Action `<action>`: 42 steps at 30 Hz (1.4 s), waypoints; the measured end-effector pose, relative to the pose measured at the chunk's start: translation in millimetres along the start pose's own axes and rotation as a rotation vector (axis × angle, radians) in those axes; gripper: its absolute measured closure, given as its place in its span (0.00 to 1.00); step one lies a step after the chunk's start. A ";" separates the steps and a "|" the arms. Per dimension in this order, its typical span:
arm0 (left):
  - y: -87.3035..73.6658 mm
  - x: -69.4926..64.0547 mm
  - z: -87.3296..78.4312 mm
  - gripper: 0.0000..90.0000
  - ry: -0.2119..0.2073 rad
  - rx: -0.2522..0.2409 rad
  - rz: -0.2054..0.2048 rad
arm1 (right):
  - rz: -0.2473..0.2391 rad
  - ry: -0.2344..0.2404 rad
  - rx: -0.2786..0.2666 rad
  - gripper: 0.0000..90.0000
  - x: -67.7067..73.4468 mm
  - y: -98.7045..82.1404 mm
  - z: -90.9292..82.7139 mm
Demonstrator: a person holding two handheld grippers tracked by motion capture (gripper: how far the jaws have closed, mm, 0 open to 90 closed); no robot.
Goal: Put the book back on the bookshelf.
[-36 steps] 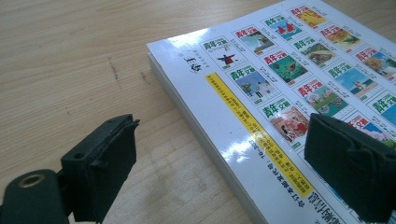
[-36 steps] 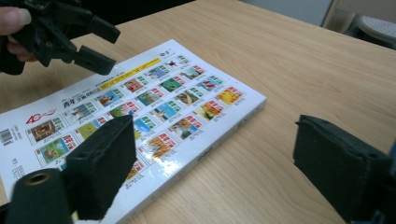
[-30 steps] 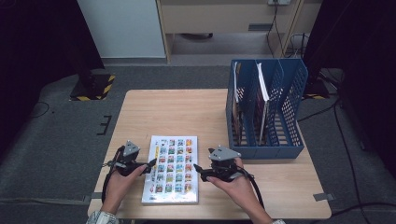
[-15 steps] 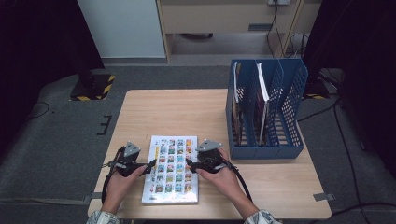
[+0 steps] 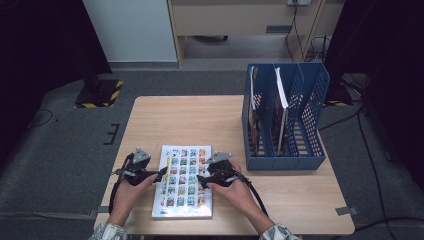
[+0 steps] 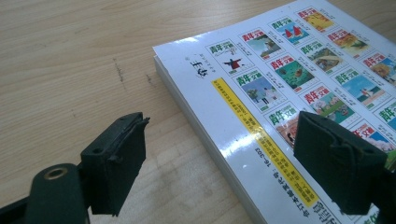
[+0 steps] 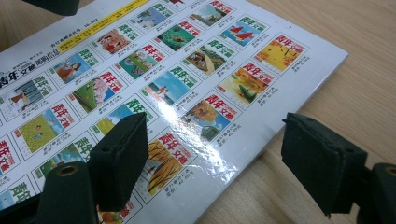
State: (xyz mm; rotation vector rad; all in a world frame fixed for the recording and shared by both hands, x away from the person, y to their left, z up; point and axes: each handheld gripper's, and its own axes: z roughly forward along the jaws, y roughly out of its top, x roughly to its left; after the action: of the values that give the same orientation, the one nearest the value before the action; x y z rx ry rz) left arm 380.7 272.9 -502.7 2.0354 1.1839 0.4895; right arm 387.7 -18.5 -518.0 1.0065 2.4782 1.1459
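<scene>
Glossy, flat book with its grid of small cover pictures [image 5: 182, 182] lies between my left tongs [image 5: 161, 174] and right tongs [image 5: 200, 179], both spread astride its long edges and just closing, so I keep each lower jaw sliding under the edge before pinching.

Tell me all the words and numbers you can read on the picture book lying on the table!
"青年文摘": printed beside each small cover picture on the book, many times over.
"16-3032", or close to it, last digits unsure: at the end of the yellow strip near the book's edge.
Black lettering along the yellow strip: too small to read.
Black brush-style characters near the book's corner: too slanted to read.
Tiny lines beside each cover picture: blurred.
</scene>
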 end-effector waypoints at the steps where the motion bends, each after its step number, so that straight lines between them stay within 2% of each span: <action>1: 1.3 0.9 2.1 0.18 -0.009 0.004 -0.004 | 0.006 0.006 0.005 0.25 0.0 -0.2 0.4; 4: 4.1 1.0 9.8 0.18 -0.023 0.016 -0.011 | 0.003 0.011 0.025 0.22 1.4 -1.6 3.0; 15: 2.6 5.0 26.3 0.18 -0.048 0.060 -0.061 | 0.046 0.028 0.013 0.22 1.5 -5.5 5.2; 20: 2.6 6.1 33.2 0.18 -0.108 0.068 -0.124 | 0.046 0.034 0.007 0.22 0.9 -6.1 6.1; 24: 3.2 5.8 37.0 0.19 -0.130 0.069 -0.148 | 0.045 0.035 0.007 0.22 1.1 -6.4 6.0; 31: 4.5 3.3 39.0 0.18 -0.124 0.066 -0.153 | 0.077 0.053 0.002 0.21 -1.0 -8.5 6.6; 36: 5.5 3.0 35.9 0.25 -0.104 0.070 -0.175 | 0.090 0.058 0.001 0.21 -1.7 -9.2 6.9; 42: 4.9 1.7 29.0 0.35 -0.094 0.073 -0.170 | 0.089 0.058 0.000 0.21 -1.8 -9.2 6.9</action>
State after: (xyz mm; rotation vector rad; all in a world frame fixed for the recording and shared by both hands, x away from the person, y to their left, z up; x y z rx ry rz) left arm 402.7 261.4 -518.4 1.9744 1.3206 0.2685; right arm 387.7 -19.9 -529.5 1.1089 2.5008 1.2177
